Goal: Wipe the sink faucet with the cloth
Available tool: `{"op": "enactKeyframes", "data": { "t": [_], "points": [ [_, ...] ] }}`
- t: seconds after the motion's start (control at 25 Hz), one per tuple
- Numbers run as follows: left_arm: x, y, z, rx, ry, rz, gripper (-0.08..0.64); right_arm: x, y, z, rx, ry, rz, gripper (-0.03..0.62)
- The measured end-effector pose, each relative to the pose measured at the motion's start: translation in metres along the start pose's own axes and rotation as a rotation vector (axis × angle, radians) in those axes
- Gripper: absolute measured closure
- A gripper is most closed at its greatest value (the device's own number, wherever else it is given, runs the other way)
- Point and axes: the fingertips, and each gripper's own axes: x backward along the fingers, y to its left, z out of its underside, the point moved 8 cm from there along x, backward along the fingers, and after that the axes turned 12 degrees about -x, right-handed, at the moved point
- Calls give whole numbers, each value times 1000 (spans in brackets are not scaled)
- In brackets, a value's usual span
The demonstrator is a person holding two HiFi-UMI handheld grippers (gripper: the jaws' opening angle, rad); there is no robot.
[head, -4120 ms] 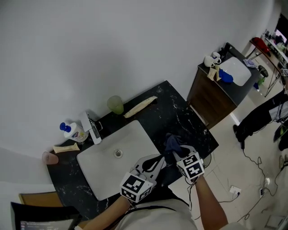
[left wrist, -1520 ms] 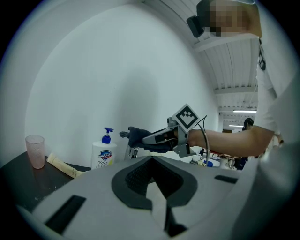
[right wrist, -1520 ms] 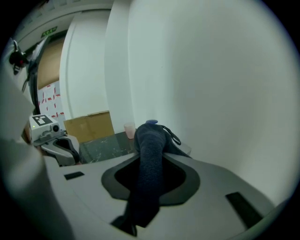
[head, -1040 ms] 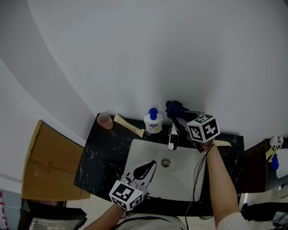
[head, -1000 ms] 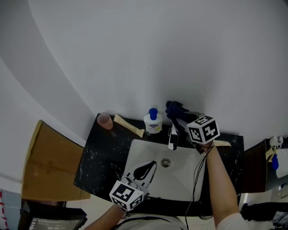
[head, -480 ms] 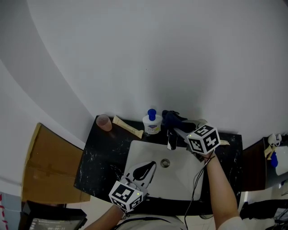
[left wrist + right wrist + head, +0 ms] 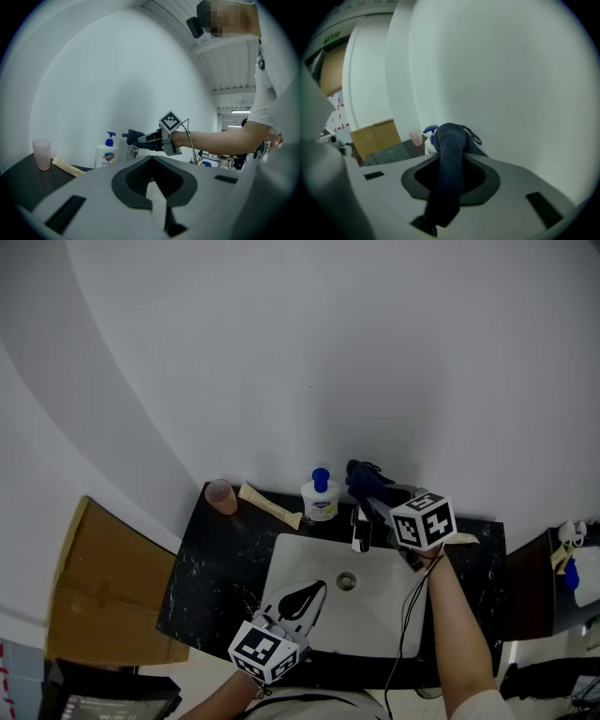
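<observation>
Just above the faucet (image 7: 360, 531), the right hand-held gripper (image 7: 377, 498) pinches the dark cloth (image 7: 364, 476) at its top. Wiping seems under way; next the cloth likely needs dragging down the spout. Across the sink (image 7: 291, 563) from the faucet, the left hand-held gripper (image 7: 313, 591) hangs pressed together, empty.

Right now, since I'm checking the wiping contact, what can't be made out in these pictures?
Whether the cloth touches the faucet: head view, the right gripper covers that spot.
Faucet, right gripper view: not seen; the cloth between the jaws fills the middle.
Faucet base, left gripper view: cut off by the left gripper's body.
Soap bottle label, head view: too small.
</observation>
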Motion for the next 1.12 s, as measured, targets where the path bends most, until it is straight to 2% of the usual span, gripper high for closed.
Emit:
{"op": "enactKeyframes", "data": {
  "t": [0.12, 0.24, 0.44, 0.64, 0.84, 0.96, 1.12],
  "points": [
    [-3, -1, 0, 3, 0, 13, 563, 17, 25, 18, 54, 23, -24, 492],
    [-8, -4, -1, -5, -1, 29, 563, 22, 31, 26, 79, 43, -34, 492],
    [-9, -1, -6, -14, -7, 22, 563, 6, 3, 10, -17, 21, -56, 492],
    [-1, 6, -2, -10, 3, -14, 563, -13, -29, -13, -70, 7, -7, 492],
    [7, 9, 1, -7, 8, -29, 563, -16, -35, -13, -131, -39, 10, 492],
    [8, 4, 1, -7, 5, -18, 563, -6, -20, -6, -81, -22, 18, 492],
    [5, -6, 0, -6, 7, 8, 563, 15, 14, 15, -1, -8, -17, 492]
  ]
}}
